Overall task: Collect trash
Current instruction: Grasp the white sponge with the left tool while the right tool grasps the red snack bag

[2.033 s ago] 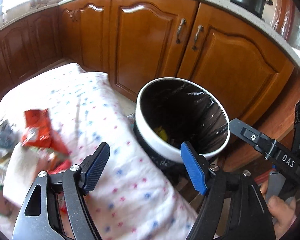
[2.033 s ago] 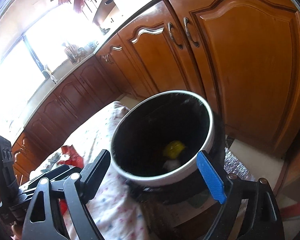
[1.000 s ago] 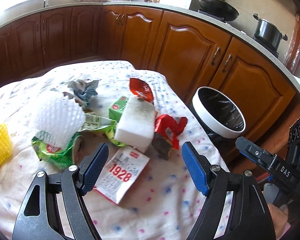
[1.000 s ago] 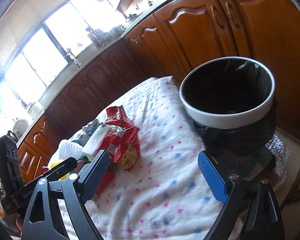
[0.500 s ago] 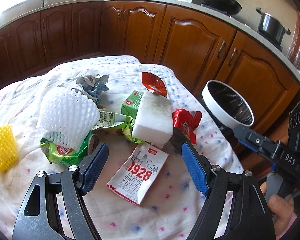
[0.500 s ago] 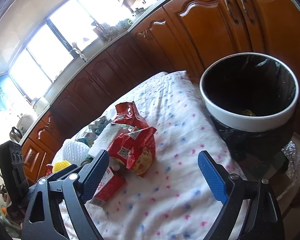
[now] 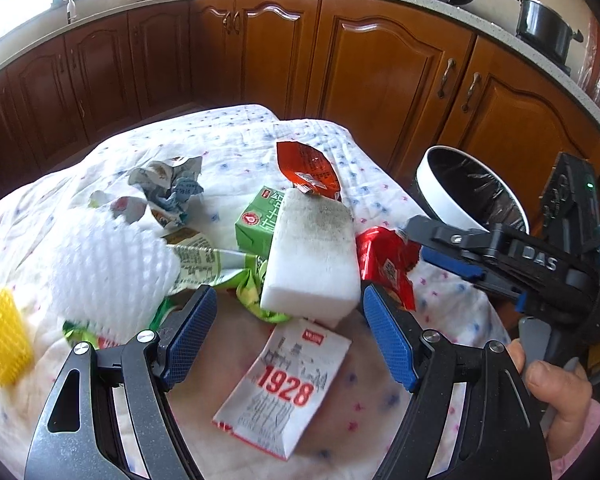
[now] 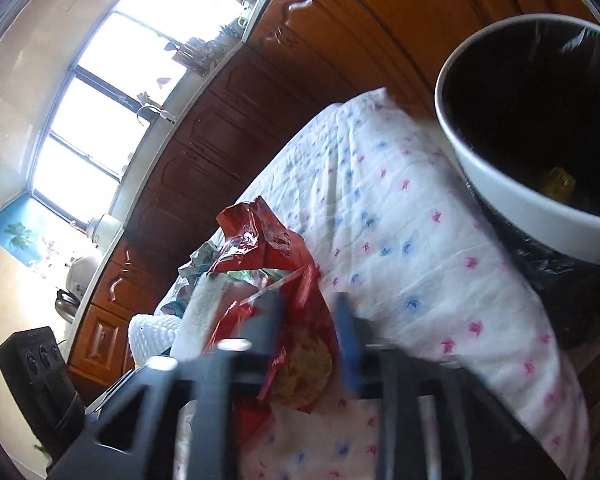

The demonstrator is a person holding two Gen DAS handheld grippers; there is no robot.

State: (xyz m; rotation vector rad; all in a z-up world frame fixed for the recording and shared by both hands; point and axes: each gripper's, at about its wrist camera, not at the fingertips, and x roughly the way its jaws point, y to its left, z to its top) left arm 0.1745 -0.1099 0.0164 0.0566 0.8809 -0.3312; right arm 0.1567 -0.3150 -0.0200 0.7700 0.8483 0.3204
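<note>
Right wrist: right hand-held gripper (image 8: 308, 320) narrowed around red wrapper (image 8: 288, 300); left hand-held gripper (image 7: 288, 336) wide, empty.

The left wrist view looks down over the littered cloth (image 7: 236, 152); the right wrist view, tilted and closer, shares the bin (image 8: 480, 160) (image 7: 432, 188).

surface: dotted cloth (image 7: 236, 136) | on it: white carton (image 7: 286, 388), foam block (image 7: 312, 256)

The white packet (image 7: 286, 386) reads "1928" in red; the right hand-held gripper (image 7: 452, 258) bears "DAS".
</note>
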